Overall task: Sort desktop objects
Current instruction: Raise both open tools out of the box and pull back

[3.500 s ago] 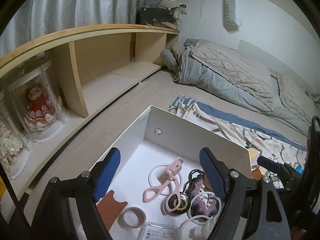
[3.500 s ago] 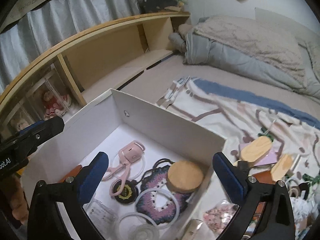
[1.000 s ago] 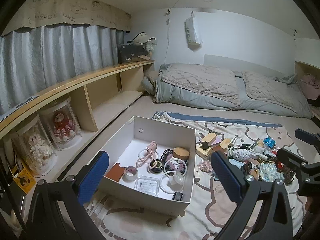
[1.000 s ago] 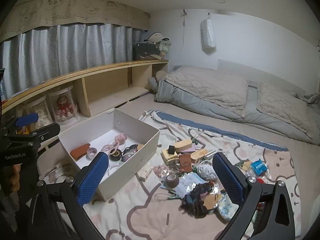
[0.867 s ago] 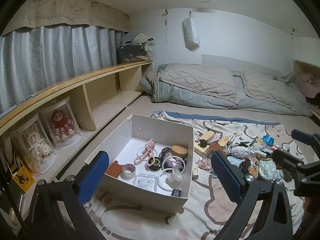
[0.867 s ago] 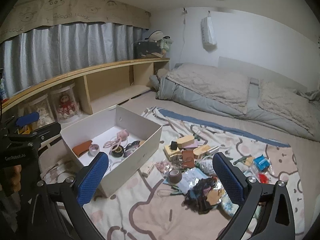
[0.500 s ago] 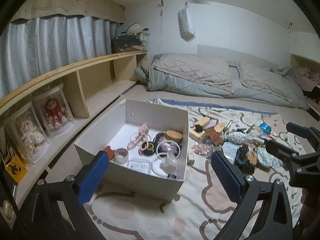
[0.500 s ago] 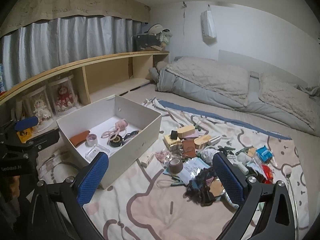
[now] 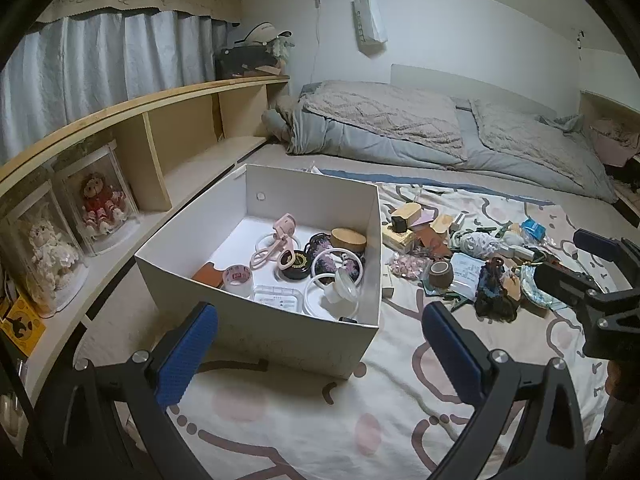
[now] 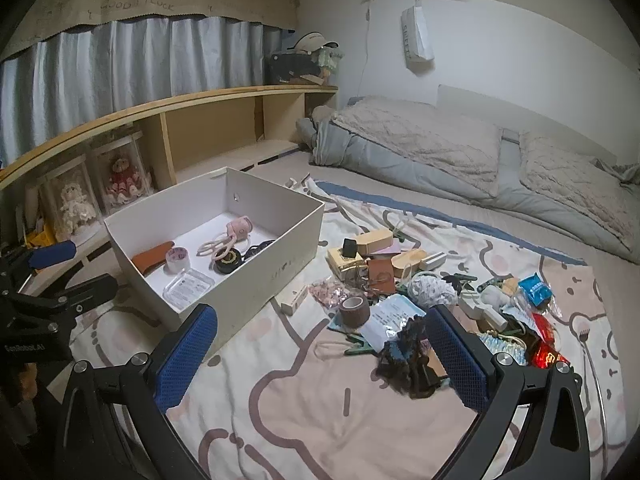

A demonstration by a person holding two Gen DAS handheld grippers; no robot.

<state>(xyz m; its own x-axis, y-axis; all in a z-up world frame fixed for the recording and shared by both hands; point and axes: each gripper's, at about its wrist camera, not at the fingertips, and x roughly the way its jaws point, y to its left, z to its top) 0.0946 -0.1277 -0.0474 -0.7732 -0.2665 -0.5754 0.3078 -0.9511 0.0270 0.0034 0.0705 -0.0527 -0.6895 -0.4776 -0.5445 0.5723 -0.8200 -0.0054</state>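
Note:
A white open box (image 9: 372, 240) (image 10: 280, 256) stands on a patterned blanket and holds several small things: a pink clip fan (image 9: 280, 232), a tape roll (image 9: 238, 278), a round wooden lid (image 9: 348, 239), a clear case (image 9: 276, 294). A pile of loose objects (image 10: 420, 288) (image 9: 472, 252) lies to its right, with a brown tape roll (image 10: 354, 312) and a dark fuzzy item (image 10: 404, 356). My left gripper (image 9: 320, 354) is open and empty, in front of the box. My right gripper (image 10: 320, 354) is open and empty, near the pile.
A wooden shelf unit (image 9: 160, 144) with doll cases (image 9: 102, 204) runs along the left. A grey duvet (image 10: 440, 148) lies at the back. The right gripper shows at the right edge of the left wrist view (image 9: 600, 280).
Both grippers have pulled back and up from inside the box, then sunk a little closer again. The box and the pile now show whole. Both stay open and empty.

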